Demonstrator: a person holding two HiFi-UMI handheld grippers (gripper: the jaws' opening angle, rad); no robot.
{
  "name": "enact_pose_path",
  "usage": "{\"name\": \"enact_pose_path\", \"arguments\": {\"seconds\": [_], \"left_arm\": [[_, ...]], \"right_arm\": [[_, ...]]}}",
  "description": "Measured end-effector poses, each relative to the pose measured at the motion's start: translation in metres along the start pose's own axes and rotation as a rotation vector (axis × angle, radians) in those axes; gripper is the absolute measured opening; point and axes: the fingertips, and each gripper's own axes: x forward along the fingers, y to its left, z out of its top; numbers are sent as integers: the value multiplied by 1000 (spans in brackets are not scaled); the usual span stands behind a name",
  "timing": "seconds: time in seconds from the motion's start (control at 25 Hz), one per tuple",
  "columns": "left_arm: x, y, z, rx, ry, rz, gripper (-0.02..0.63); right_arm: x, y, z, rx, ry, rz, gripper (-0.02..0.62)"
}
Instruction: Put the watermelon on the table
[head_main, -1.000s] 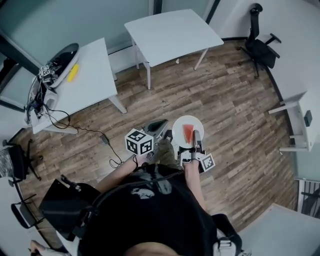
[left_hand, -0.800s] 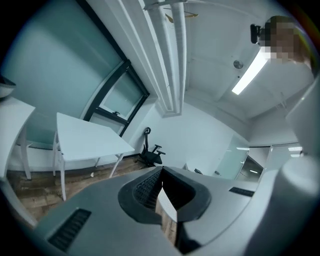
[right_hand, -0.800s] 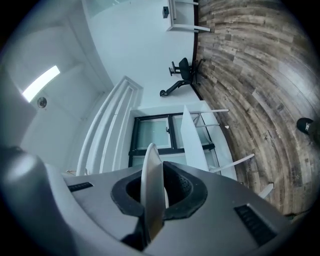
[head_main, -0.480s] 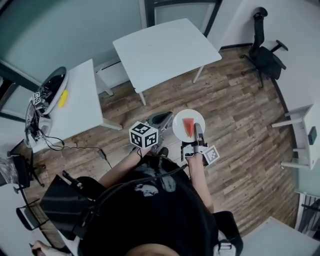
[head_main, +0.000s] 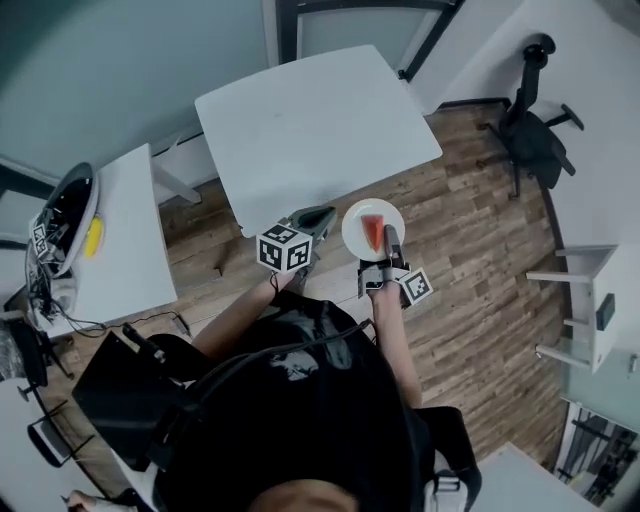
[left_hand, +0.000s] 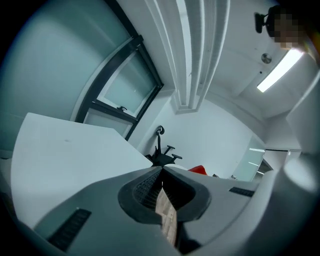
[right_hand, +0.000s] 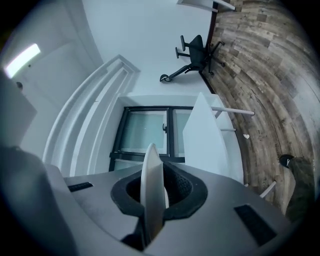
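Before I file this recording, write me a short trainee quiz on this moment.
1. True or false: the watermelon slice lies on a white plate.
2. What does the right gripper clamp? A) the plate's rim B) the slice itself C) nothing
3. Does the plate rest on the white table yet?
Key: 1 true; 2 A; 3 no, it is held in the air short of the table's near edge.

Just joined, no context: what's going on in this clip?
A person stands by a white table with a gripper in each hand. The right gripper is shut on the rim of a white plate bearing a watermelon slice, held over the floor, not yet on the table. The left gripper is shut and empty.
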Motion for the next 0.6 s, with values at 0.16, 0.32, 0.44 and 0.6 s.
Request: {"name": "enact_pose_path", "arguments": {"seconds": [0.16, 0.32, 0.44, 0.6], "left_arm": [[65, 52, 40, -33, 70, 2, 5], [120, 99, 76, -24, 77, 2, 5], [167, 129, 86, -26, 86, 43, 5], [235, 173, 104, -20, 79, 114, 5]], "right_arm": [[100, -17, 37, -14, 6, -55, 26], [196, -31, 78, -65, 8, -57, 26], [252, -52, 106, -88, -4, -97, 26], [331, -91, 132, -66, 20, -154, 26]]}}
